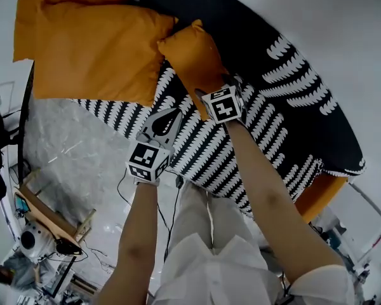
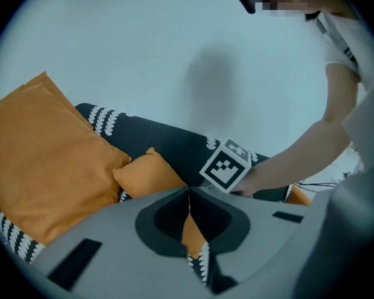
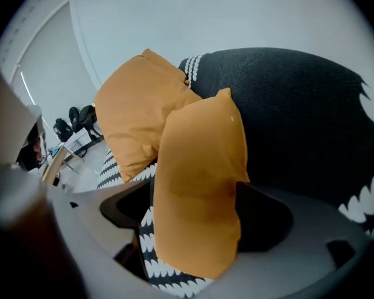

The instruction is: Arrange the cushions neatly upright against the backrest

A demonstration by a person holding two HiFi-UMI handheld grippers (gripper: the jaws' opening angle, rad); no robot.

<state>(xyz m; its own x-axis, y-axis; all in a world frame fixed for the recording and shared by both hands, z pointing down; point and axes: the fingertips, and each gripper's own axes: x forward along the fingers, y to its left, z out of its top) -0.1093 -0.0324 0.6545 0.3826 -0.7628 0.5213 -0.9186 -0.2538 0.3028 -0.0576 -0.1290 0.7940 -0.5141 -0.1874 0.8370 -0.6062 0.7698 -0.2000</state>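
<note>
A small orange cushion leans on the black, white-patterned sofa backrest, beside two large orange cushions on its left. My right gripper reaches its lower edge. In the right gripper view the small cushion lies between the wide jaws of the right gripper, which is open, with sofa pattern showing in the gap on the left. The large cushion stands behind it. My left gripper hangs over the seat's front, shut and empty. In the left gripper view, the left gripper points at the small cushion.
The sofa seat ends at a front edge just below my grippers, with grey floor beyond. A wooden table with gear and cables stands at the lower left. An orange part shows under the sofa's right end. A white wall rises behind.
</note>
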